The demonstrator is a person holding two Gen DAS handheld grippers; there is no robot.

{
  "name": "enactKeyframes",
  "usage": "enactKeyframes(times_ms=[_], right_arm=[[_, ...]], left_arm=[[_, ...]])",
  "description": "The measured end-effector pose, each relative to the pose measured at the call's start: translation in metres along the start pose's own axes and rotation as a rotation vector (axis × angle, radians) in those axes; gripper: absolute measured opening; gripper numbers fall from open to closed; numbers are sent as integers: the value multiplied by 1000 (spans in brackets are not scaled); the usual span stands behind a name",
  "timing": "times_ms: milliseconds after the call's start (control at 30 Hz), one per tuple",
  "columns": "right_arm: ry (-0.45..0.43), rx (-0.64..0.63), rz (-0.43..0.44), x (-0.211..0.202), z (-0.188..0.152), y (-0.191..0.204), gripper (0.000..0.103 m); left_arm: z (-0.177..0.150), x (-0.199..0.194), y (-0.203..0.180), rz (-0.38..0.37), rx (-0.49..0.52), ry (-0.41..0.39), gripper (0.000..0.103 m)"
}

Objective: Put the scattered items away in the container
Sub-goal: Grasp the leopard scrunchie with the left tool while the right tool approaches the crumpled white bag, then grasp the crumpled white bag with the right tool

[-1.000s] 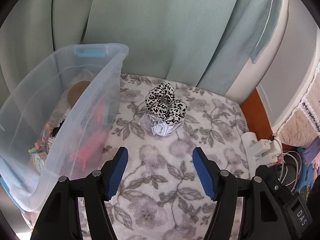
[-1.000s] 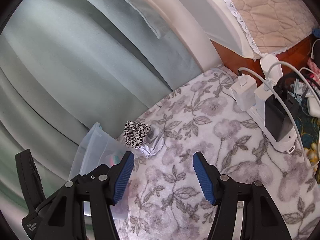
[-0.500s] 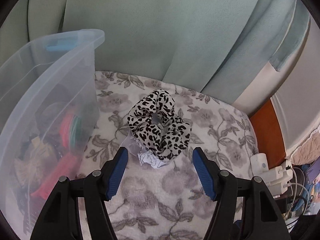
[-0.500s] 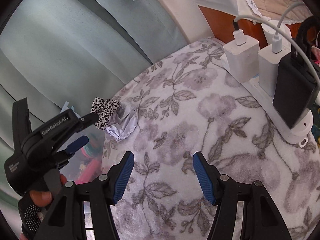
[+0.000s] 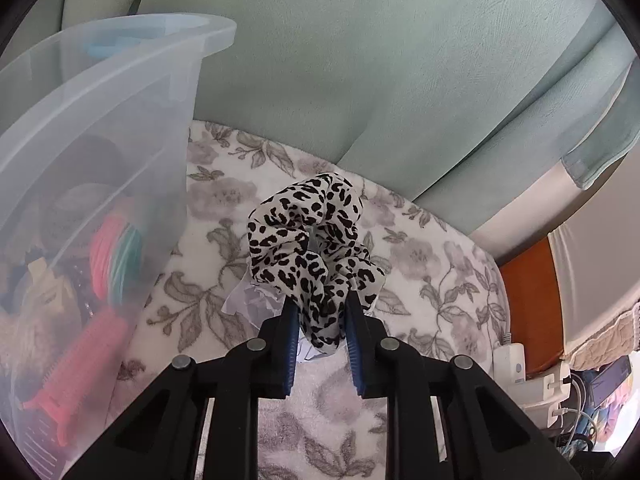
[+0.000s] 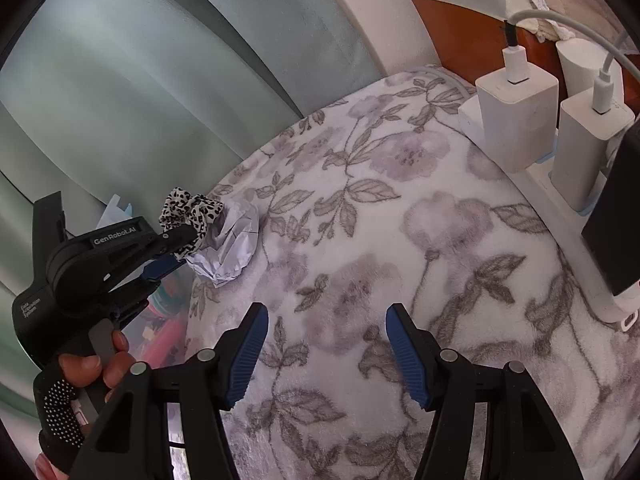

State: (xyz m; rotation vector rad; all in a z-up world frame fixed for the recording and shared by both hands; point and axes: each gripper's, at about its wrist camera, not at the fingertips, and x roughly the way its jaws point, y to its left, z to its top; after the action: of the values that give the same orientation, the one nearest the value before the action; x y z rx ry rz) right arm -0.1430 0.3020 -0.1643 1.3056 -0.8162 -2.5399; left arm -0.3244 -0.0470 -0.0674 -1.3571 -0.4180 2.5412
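Left gripper (image 5: 320,312) has just been closing and now pinches the near edge of the leopard-print scrunchie (image 5: 316,248), which lies on crumpled paper (image 6: 232,248) on the floral blanket (image 5: 420,264). Its long axis runs toward twelve o'clock. The container (image 5: 120,128) stands at nine o'clock, apparently next. Right gripper (image 6: 326,344) hovers spread, empty.

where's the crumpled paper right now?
On the floral blanket, directly under the leopard scrunchie that the left tool has just closed on. In the right wrist view the crumpled paper sits centre-left, beside the clear bin.
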Motion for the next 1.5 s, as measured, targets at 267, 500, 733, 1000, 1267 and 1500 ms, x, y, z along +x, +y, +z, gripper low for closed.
enactKeyframes(times_ms=[267,500,733,1000,1267,1500], right_arm=[[23,-21,13,13,8,2,65],[26,-71,37,19,19,17,65],[50,-103,63,25,9,31,65],[91,-148,128,37,-4,53,65],[100,-189,182,61,-5,84,73],[136,-186,248,84,9,104,96]], left_arm=[[-1,-19,-5,-41,45,-15,20],[-4,-42,-1,-107,51,-20,16],[-21,-57,0,-119,72,-14,16],[-18,-95,7,-120,90,-82,16],[-14,-111,18,-114,77,-113,15],[-10,-111,22,-127,71,-129,15]])
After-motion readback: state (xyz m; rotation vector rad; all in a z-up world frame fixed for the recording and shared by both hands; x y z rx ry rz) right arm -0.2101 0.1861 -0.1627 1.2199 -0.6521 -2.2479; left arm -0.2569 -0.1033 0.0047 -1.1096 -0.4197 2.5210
